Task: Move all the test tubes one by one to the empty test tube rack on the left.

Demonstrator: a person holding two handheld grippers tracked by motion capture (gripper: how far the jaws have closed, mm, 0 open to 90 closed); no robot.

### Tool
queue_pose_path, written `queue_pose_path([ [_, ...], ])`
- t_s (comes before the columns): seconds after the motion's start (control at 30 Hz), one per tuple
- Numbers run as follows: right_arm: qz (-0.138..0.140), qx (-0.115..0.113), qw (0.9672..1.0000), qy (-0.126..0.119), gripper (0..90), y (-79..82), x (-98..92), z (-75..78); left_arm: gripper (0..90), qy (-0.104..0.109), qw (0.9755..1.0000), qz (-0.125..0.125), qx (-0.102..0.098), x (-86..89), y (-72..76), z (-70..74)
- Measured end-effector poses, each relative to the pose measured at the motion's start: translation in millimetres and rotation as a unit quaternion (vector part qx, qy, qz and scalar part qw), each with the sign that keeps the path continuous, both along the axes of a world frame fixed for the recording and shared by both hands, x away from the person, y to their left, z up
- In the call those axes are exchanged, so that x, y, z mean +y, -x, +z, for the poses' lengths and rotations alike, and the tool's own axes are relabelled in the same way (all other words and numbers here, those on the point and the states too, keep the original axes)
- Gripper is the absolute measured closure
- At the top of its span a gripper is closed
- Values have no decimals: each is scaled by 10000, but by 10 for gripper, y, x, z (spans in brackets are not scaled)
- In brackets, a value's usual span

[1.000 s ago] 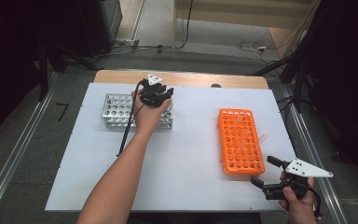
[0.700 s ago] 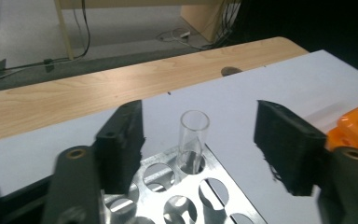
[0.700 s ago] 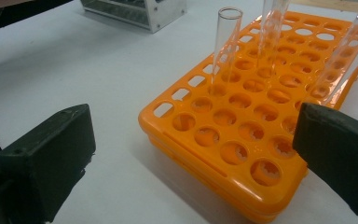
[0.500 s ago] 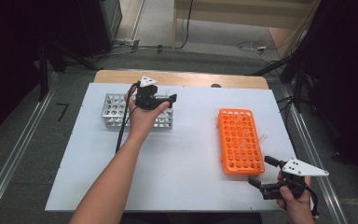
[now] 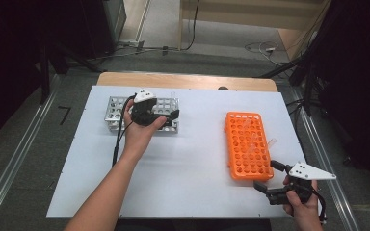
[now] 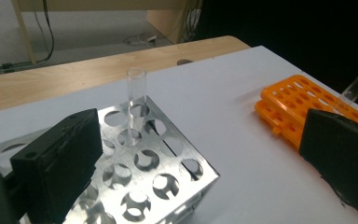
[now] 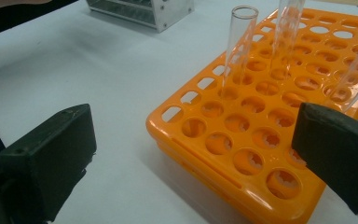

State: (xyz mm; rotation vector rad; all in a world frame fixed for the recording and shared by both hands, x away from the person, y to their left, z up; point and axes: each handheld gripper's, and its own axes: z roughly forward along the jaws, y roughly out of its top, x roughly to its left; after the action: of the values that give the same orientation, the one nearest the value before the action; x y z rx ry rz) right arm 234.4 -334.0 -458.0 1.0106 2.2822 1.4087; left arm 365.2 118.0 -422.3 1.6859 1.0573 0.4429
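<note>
Even overhead light; white table [image 5: 183, 168] bright, room beyond dark from 9 to 3 o'clock. Soft short shadows under the metal rack [image 6: 158, 177]. Glare on its holes, sheen on the orange rack [image 7: 261, 140]. Claw pads near lens blurred. All views soft, low-res.

I see a clear tube [image 6: 135, 100] standing upright in a hole near the corner of the metal rack [image 6: 168, 175], open end up. That rack sits on the white sheet's left part. Well apart to the right lies the orange rack [image 5: 247, 144], holding a few more clear tubes [image 7: 237, 46], upright or slightly tilted.
</note>
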Motion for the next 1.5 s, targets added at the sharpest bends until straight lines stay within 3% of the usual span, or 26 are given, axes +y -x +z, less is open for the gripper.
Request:
queue_pose_path([
  [0.5,-14,-28,10000,-69,14,-45,14,17,0,34,9994,-137,-322,68,628,-23],
  [0.7,-12,-48,9999,-94,38,-58,44,35,0,165,9988,-234,-391,101,863,-45],
  [1.07,-25,47,9998,-186,57,-204,117,67,0,243,9986,-156,-436,244,1205,-97],
  [1.3,-141,145,9997,-157,233,-323,172,46,0,290,9986,-127,-413,349,1362,-140],
  [1.5,-335,202,9992,61,403,-425,259,10,0,282,9989,-125,-360,390,1456,-186],
])
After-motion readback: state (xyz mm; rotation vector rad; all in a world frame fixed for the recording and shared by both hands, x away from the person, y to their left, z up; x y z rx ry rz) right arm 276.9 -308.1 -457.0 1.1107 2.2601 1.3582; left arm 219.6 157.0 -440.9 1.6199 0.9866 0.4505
